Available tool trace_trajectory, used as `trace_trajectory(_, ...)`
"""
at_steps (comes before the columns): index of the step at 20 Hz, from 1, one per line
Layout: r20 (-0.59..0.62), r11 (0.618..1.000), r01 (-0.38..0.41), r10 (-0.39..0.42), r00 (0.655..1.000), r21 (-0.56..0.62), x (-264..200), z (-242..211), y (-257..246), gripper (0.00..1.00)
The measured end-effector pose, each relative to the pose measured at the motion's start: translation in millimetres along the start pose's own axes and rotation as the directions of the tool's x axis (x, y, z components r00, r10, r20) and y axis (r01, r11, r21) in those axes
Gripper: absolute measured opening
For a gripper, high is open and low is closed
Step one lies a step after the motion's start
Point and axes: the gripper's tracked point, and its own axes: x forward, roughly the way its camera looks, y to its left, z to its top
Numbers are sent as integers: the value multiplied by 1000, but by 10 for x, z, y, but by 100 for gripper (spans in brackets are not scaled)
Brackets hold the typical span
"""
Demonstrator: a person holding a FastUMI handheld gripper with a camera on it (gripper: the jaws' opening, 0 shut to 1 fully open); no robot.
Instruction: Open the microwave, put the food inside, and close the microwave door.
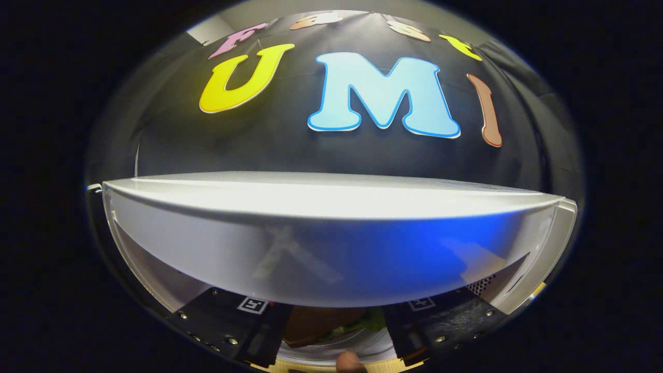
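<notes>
While the claw (334, 331) is reaching toward the open white microwave oven (331, 243), the gripper view is showing its two fingers spread fairly wide, with the food (326, 324), a brown slab with a green leafy piece, sitting between them on what looks like a pale round plate (331, 357). Whether both fingers are pressing on the plate or the food, I cannot tell; the contact points are hidden low down. A fingertip of the person (349, 362) is showing at 6 o'clock, just under the plate.

The microwave's glossy white top edge is curving across at 12 o'clock from the fingers, its side walls are running down at 9 and 3 o'clock, and a perforated vent patch (479, 285) is sitting on the inner wall at about 3 o'clock. The door seems to be already open, since the cavity is facing the claw.

I judge the step in hand to be carrying the food inside. To do it well, the person should be keeping the plate level, holding it below the top edge, steering midway between the side walls, and setting it down flat on the cavity floor before spreading the fingers and drawing straight back.
</notes>
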Motion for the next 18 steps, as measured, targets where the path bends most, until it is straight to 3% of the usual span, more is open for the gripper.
trace_trajectory(9,-14,993,-109,109,994,-53,-735,11,94,86)
trace_trajectory(14,28,974,-221,223,975,-43,-1524,198,225,86)
trace_trajectory(18,89,941,-329,335,938,-79,-2290,466,415,85)
